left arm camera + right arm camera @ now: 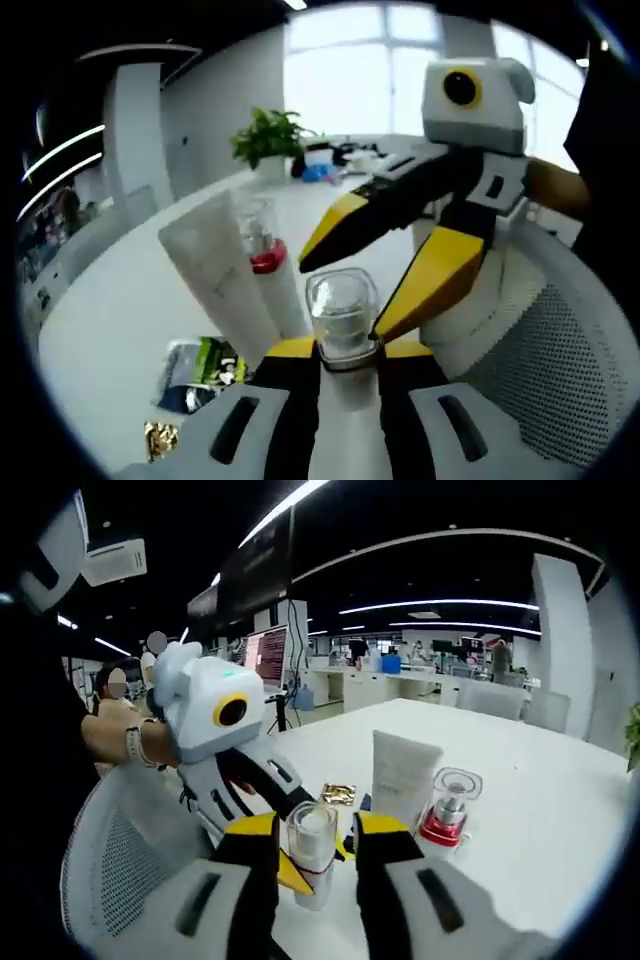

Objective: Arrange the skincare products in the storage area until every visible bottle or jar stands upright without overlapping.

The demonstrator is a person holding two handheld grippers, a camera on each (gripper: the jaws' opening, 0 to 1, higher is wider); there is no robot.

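Note:
A small bottle (341,318) with a clear cap and white body is held up over the white table (110,330). My left gripper (347,348) is shut on it just under the cap. In the right gripper view the same bottle (312,848) stands between the yellow pads of my right gripper (315,828), which sit close beside the cap with thin gaps. The right gripper (342,300) also reaches in from the right in the left gripper view. A white tube (215,270) (403,775) and a red-collared bottle (262,245) (447,812) stand upright side by side on the table.
A gold sachet (160,438) (338,793) and a green-and-dark packet (205,365) lie flat on the table. A white mesh chair (560,370) (115,875) stands close by. A potted plant (268,135) sits at the table's far end. A person's hand (110,735) holds the left gripper.

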